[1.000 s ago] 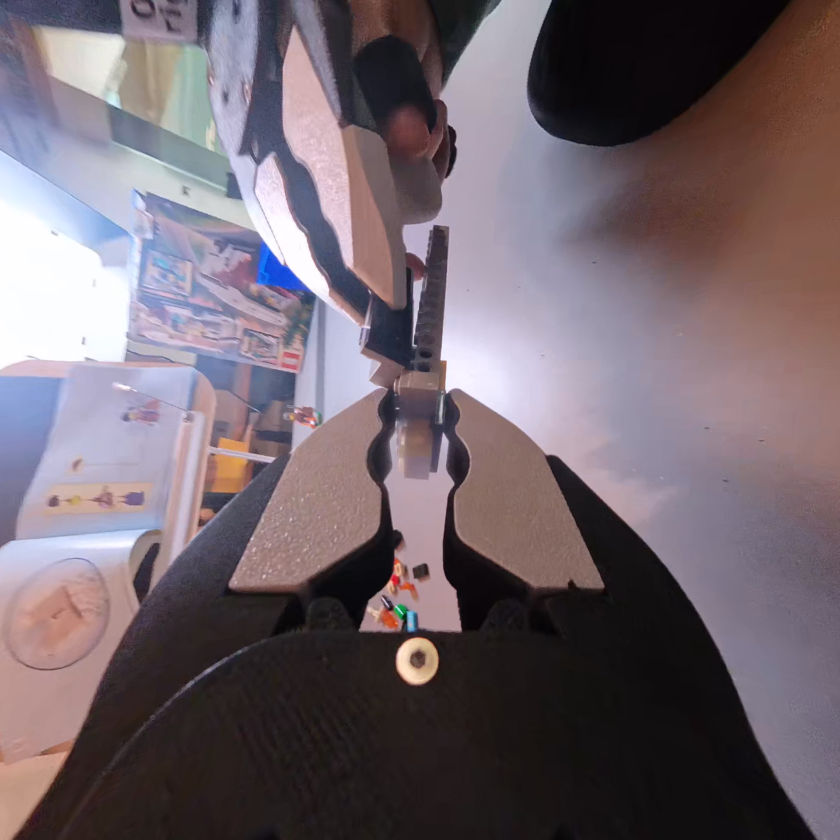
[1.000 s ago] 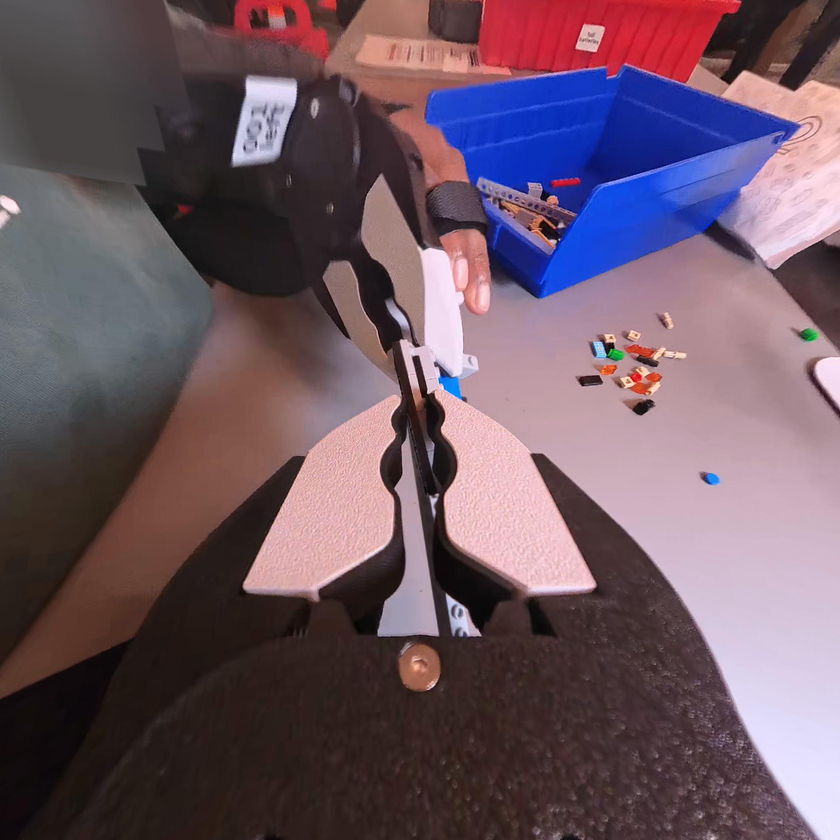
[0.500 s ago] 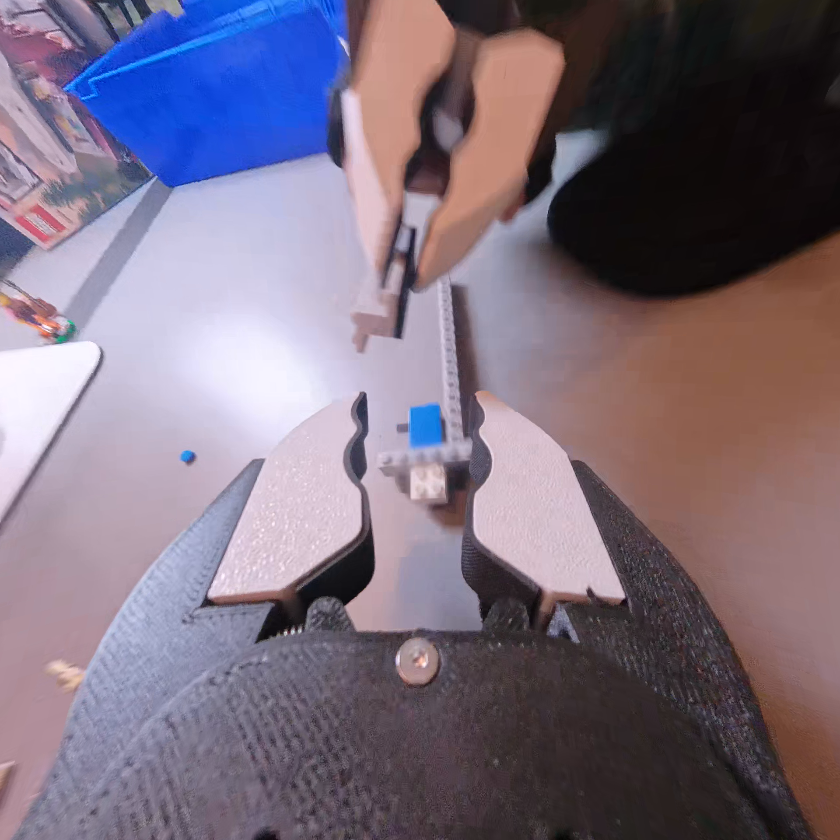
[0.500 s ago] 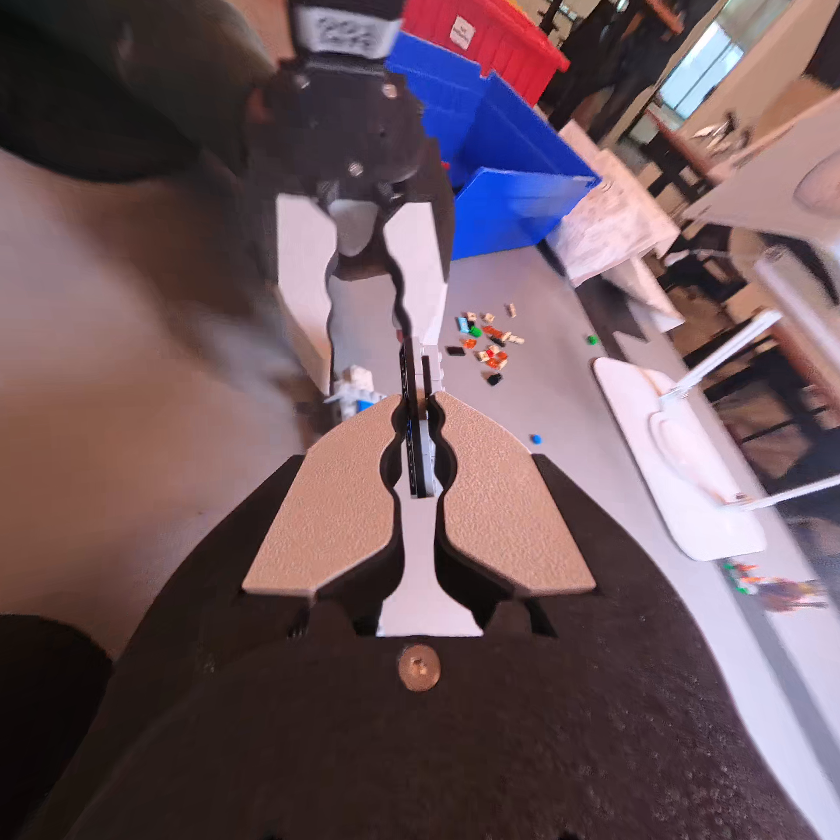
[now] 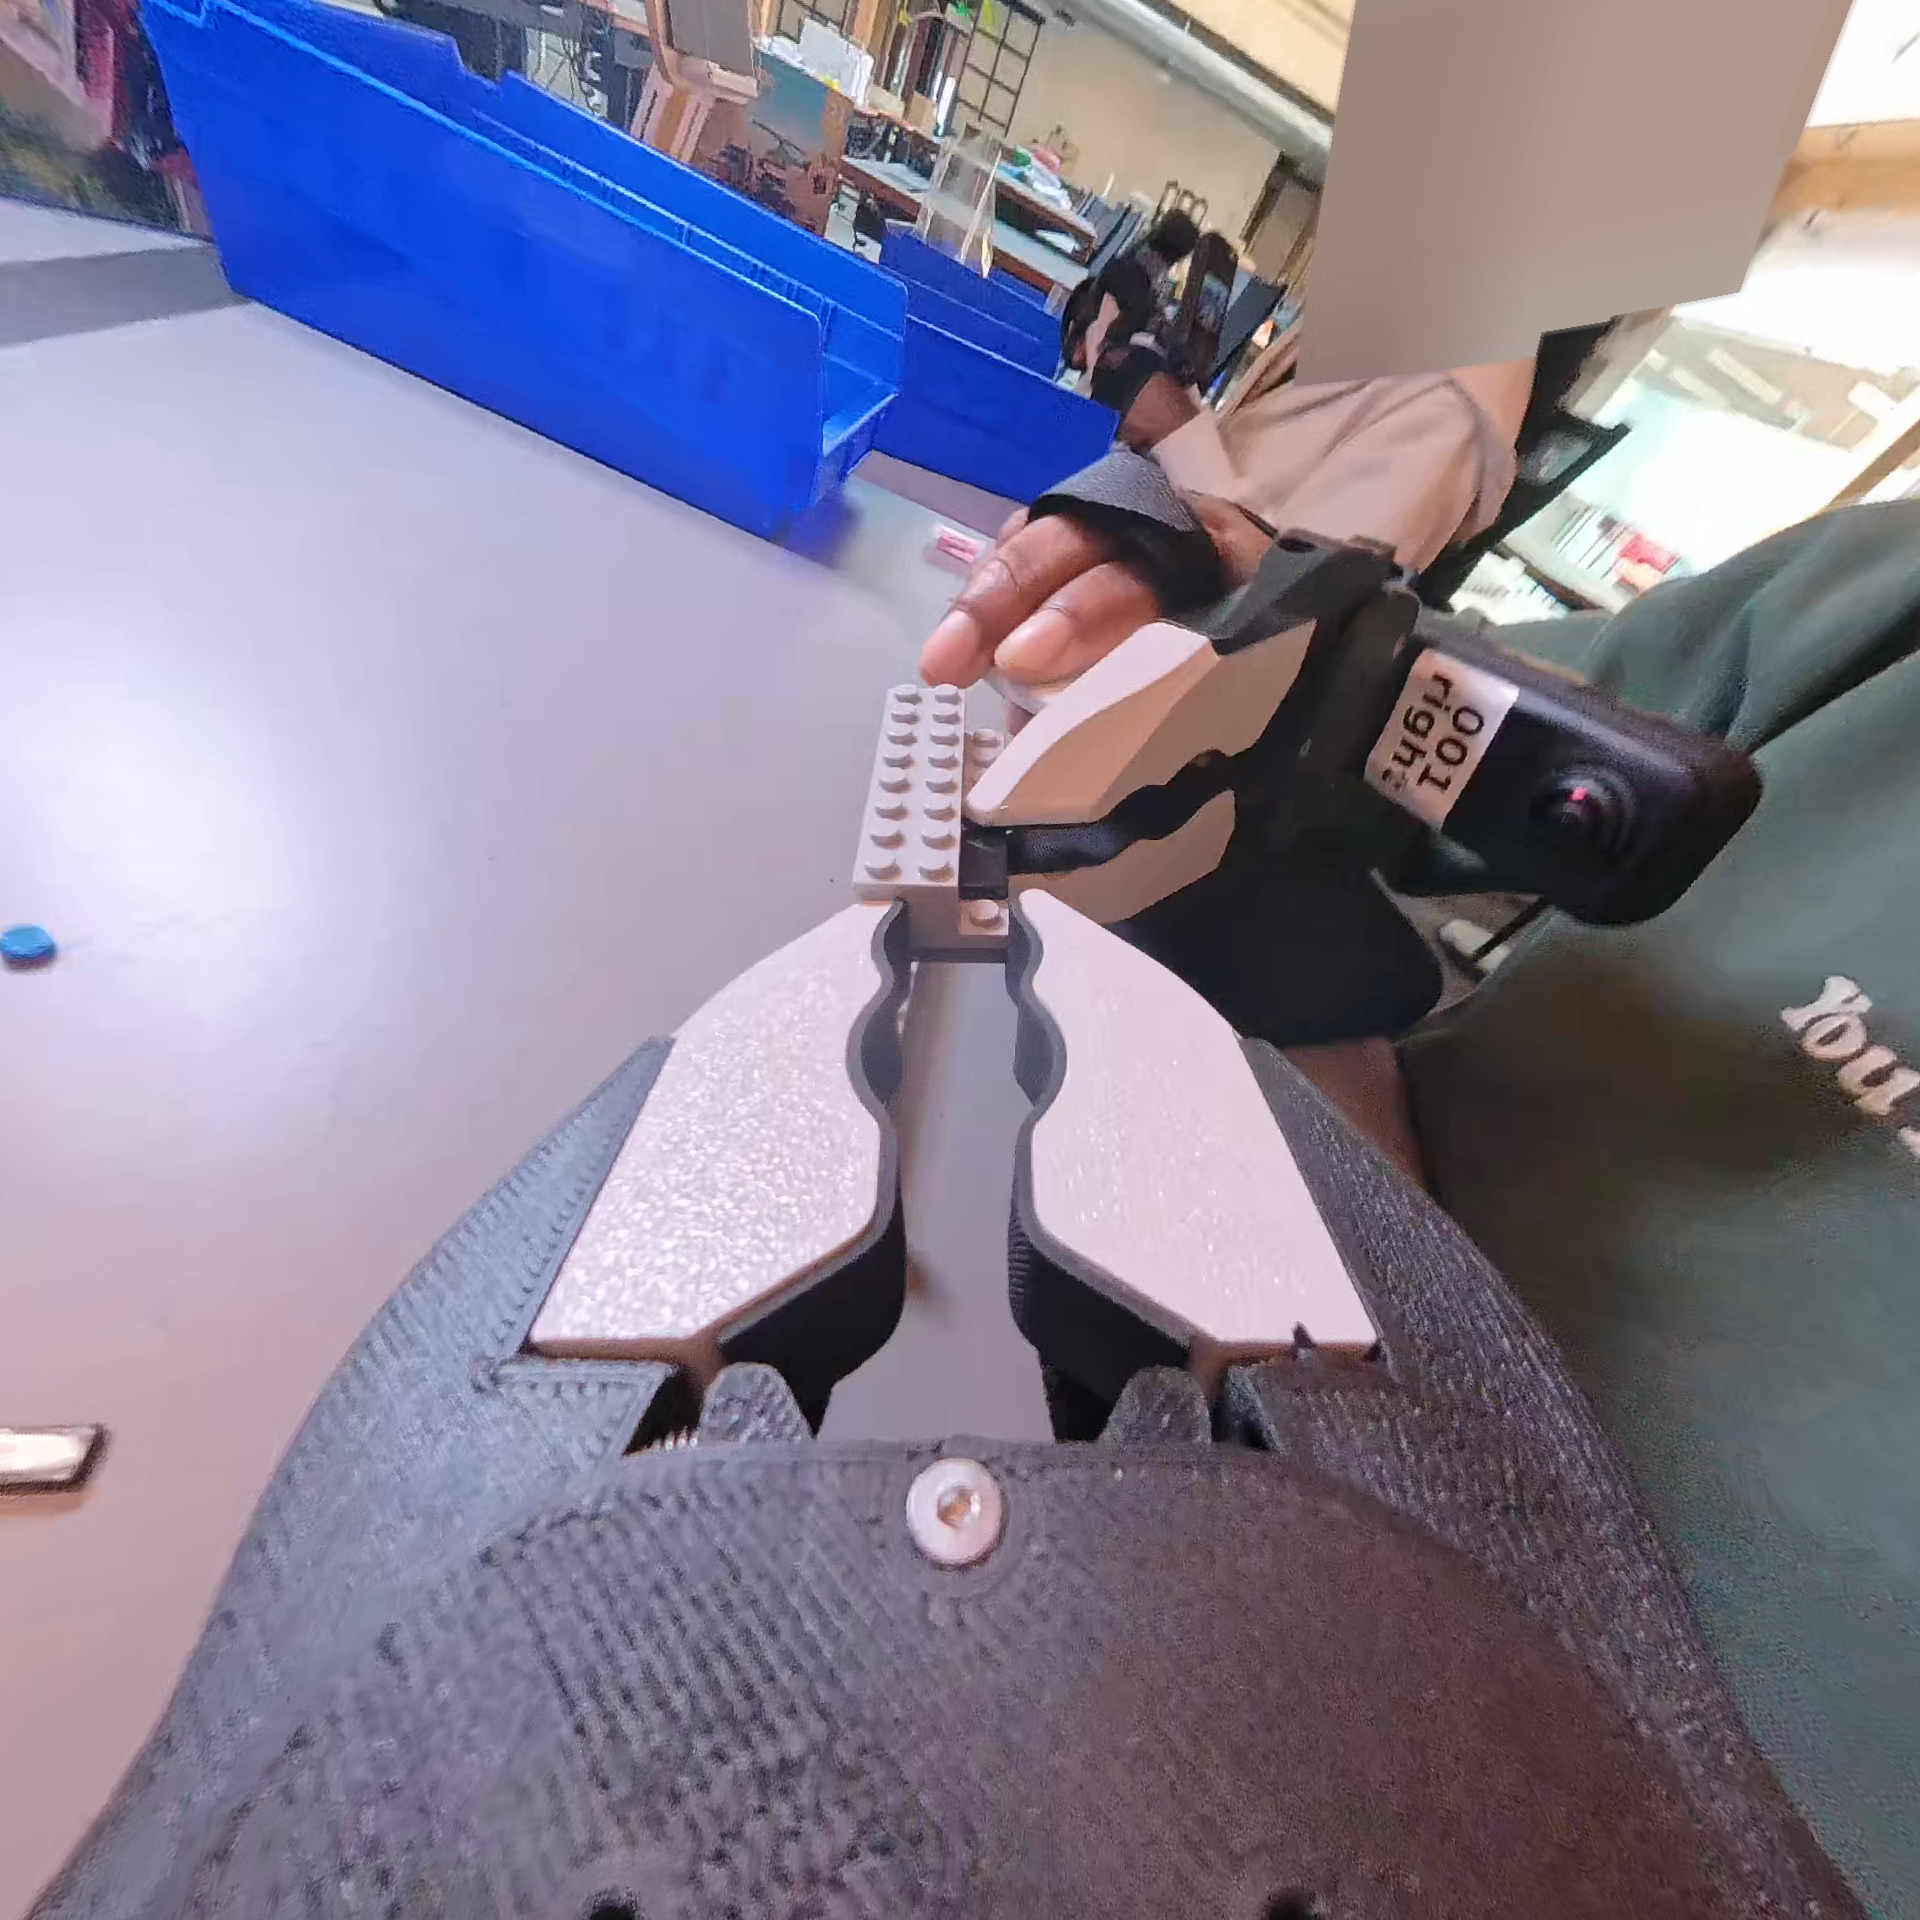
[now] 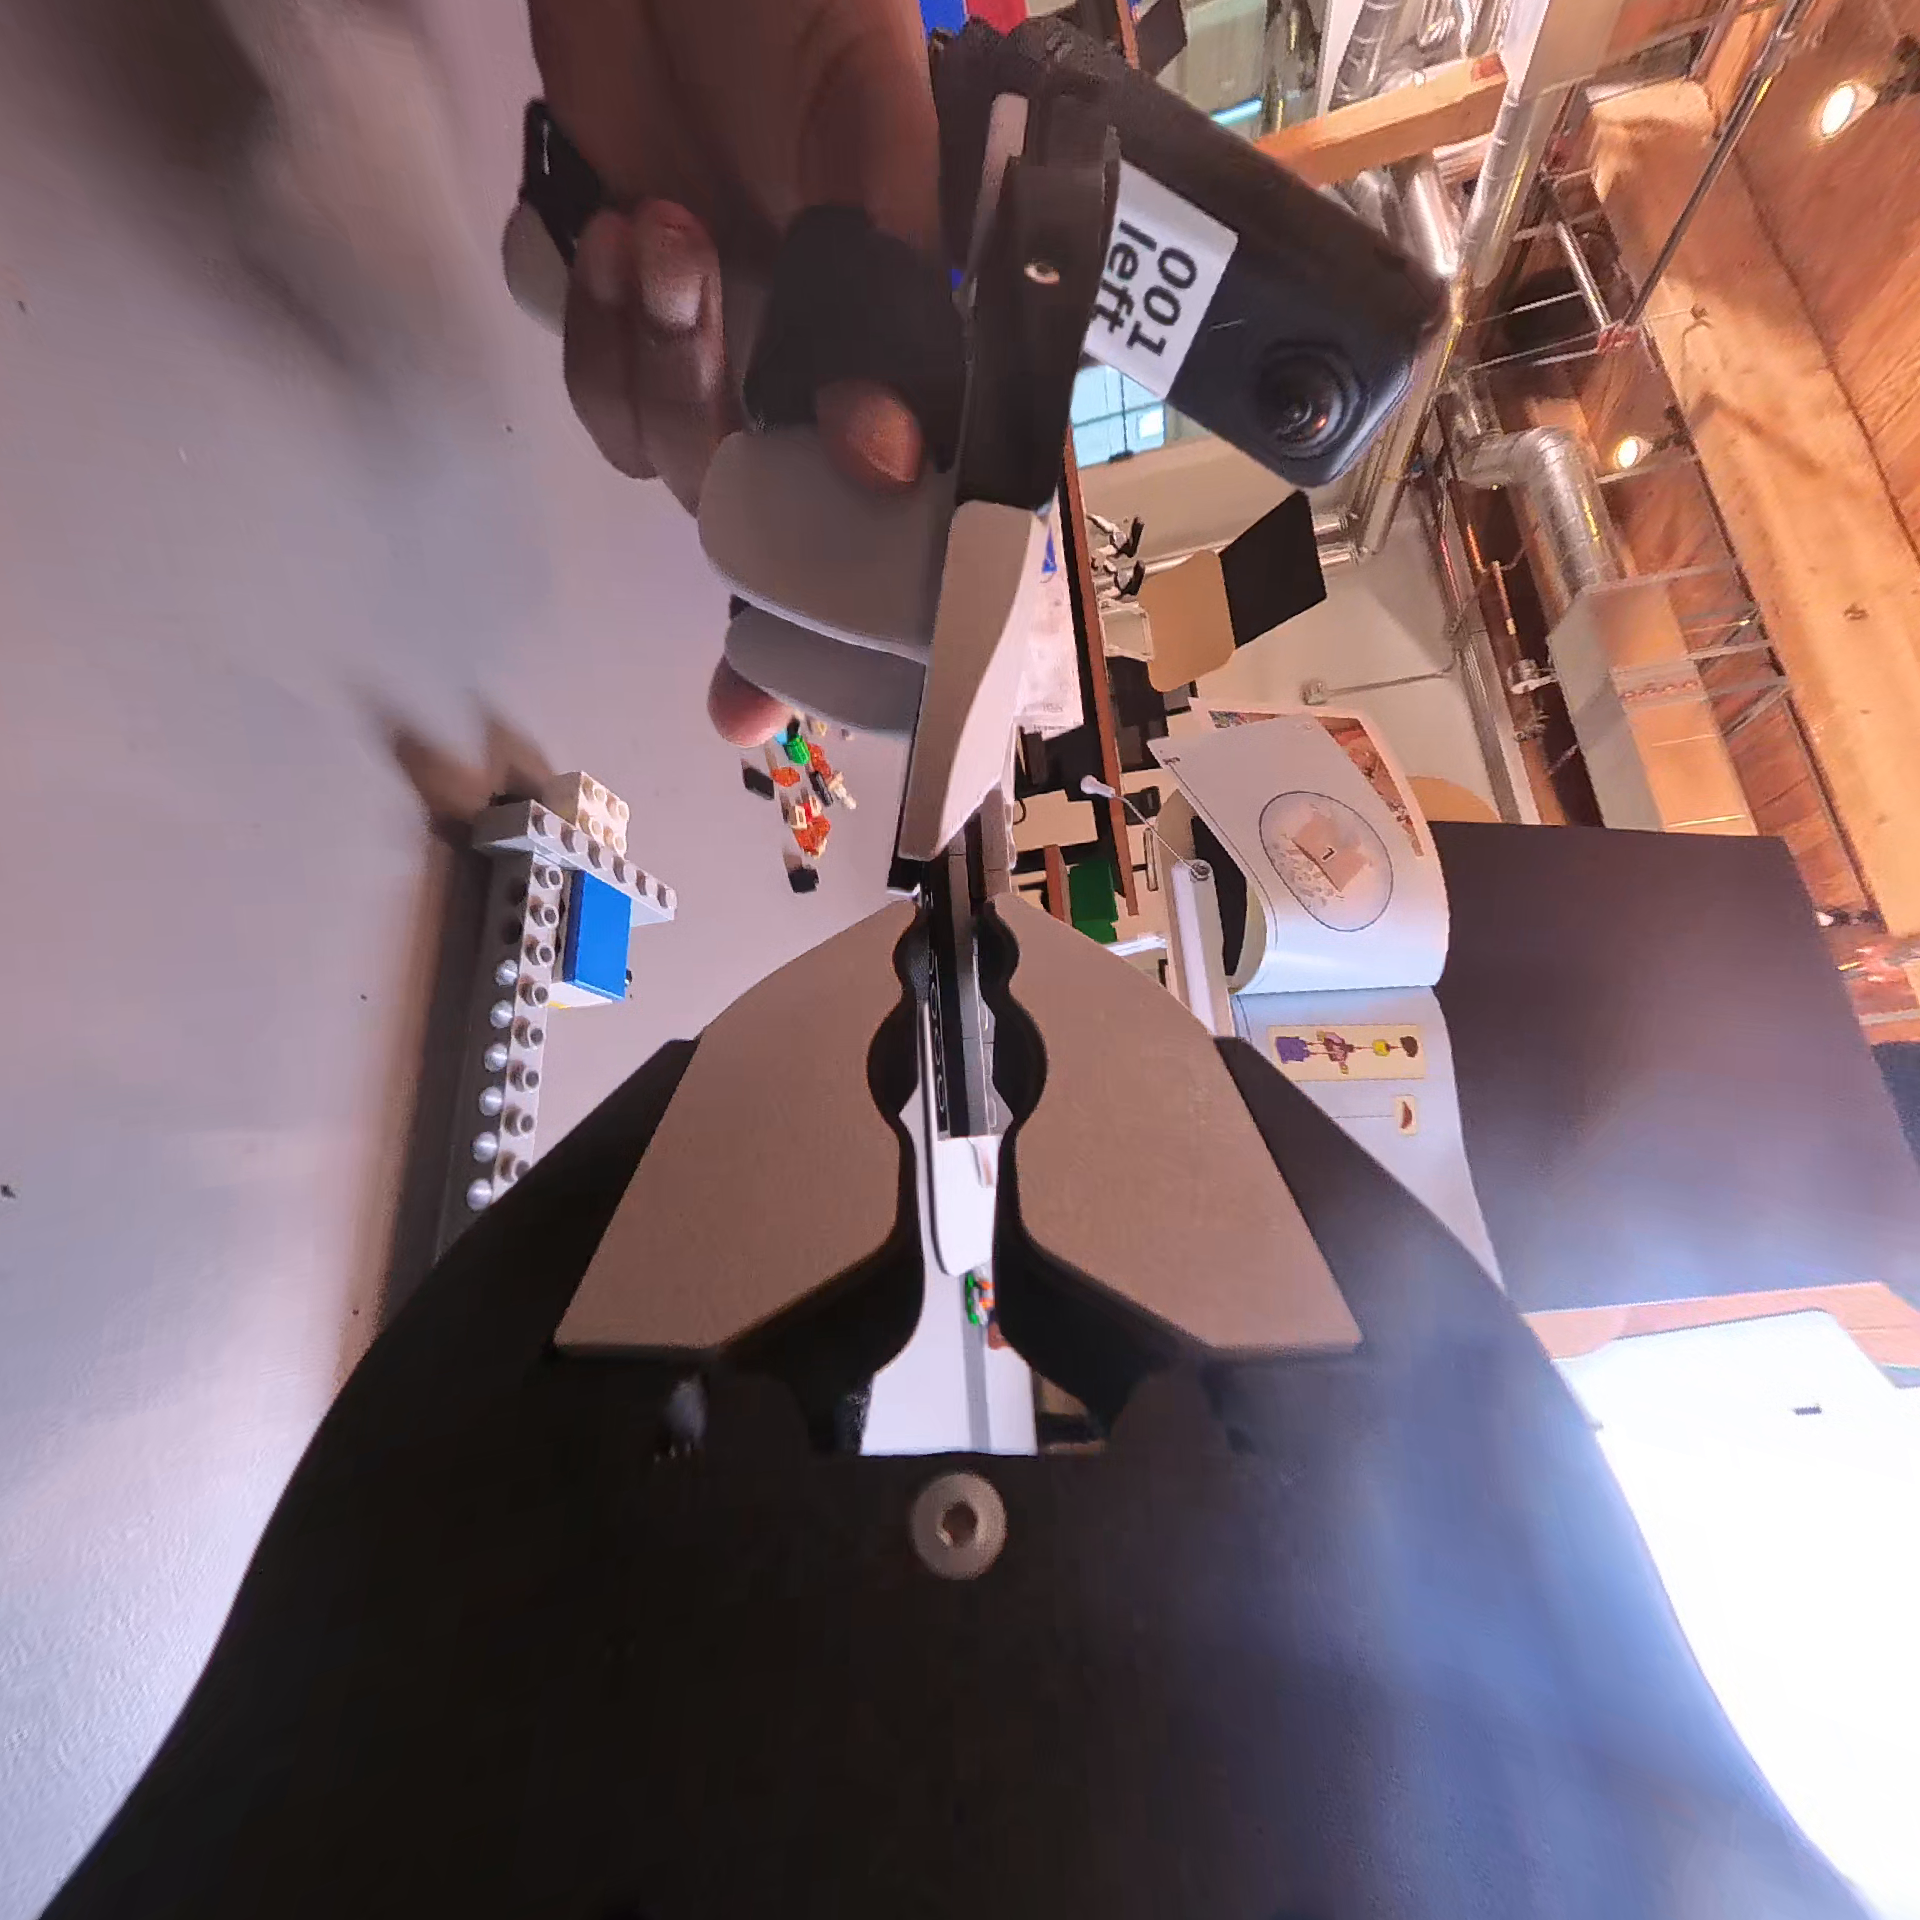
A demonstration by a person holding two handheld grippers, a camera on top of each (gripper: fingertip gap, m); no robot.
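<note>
My left gripper (image 5: 961,930) is shut on a small grey brick (image 5: 982,916) at its fingertips. The brick belongs to a small assembly with a studded grey plate (image 5: 914,800) and a black piece (image 5: 982,868). My right gripper (image 5: 997,857) comes in from the right and pinches the black piece. In the right wrist view my right gripper (image 6: 951,925) is shut on the thin black and grey assembly (image 6: 951,1018), seen edge-on. The left gripper (image 6: 940,857) grips the far end from above, with a hand (image 6: 665,343) on its handle. The assembly is held above the table.
A long grey beam (image 6: 509,1049) with a blue brick (image 6: 594,940) and a white brick lies on the grey table (image 5: 364,675). Small loose pieces (image 6: 805,800) lie farther off, near an open booklet (image 6: 1340,935). Blue bins (image 5: 540,239) stand at the back. A blue stud (image 5: 26,943) lies left. My two grippers' fingertips are within a few centimetres of each other.
Half a second ago my left gripper stood open over the beam with the blue brick on the table. It has since shut on the grey brick of the assembly. The right gripper kept its grip.
</note>
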